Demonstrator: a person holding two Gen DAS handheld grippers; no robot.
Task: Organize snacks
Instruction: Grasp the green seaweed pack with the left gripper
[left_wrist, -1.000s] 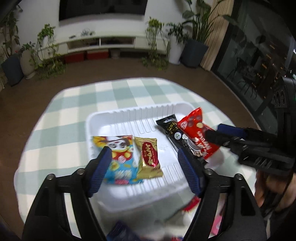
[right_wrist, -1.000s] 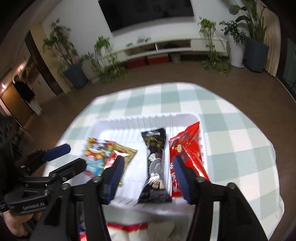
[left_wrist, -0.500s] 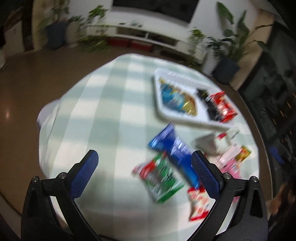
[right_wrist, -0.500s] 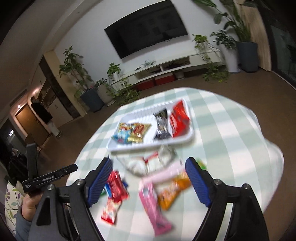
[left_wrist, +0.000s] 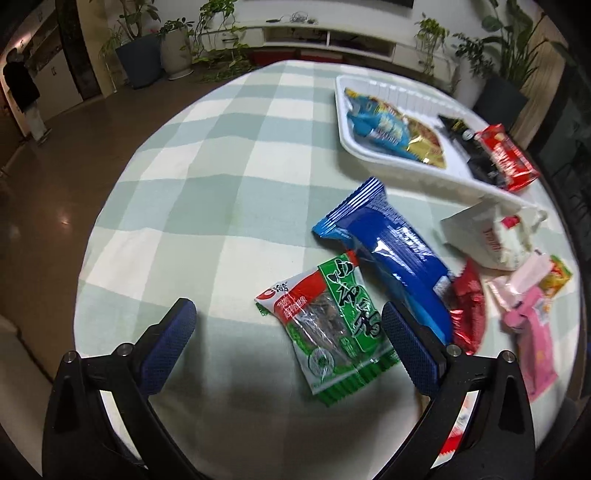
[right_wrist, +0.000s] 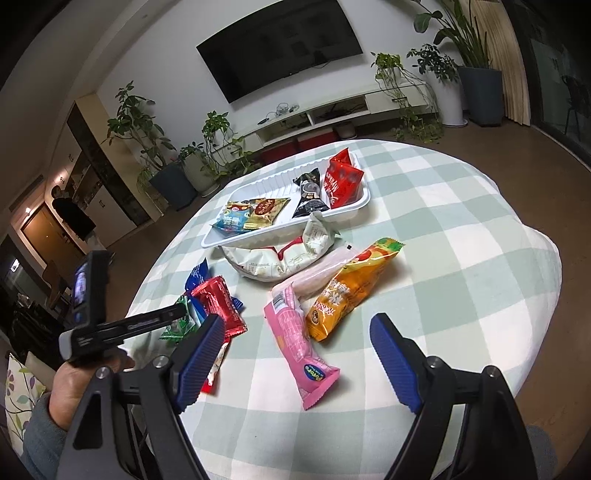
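Note:
A white tray (right_wrist: 354, 212) at the table's far side holds several snack packets. Loose snacks lie in front of it: a white bag (right_wrist: 291, 254), an orange packet (right_wrist: 351, 288), a pink packet (right_wrist: 299, 343), a red packet (right_wrist: 218, 306), a blue packet (left_wrist: 391, 251) and a green seaweed packet (left_wrist: 332, 325). My left gripper (left_wrist: 288, 336) is open and empty just above the green packet. My right gripper (right_wrist: 297, 354) is open and empty over the pink packet.
The round table (left_wrist: 221, 166) has a green-and-white checked cloth that drops off at the edges. The hand holding the left gripper (right_wrist: 122, 328) shows at the left of the right wrist view. Plants and a TV stand line the far wall.
Both grippers have pulled back from over the tray to the near side of the table. They have opened wider. The loose snacks are now in view.

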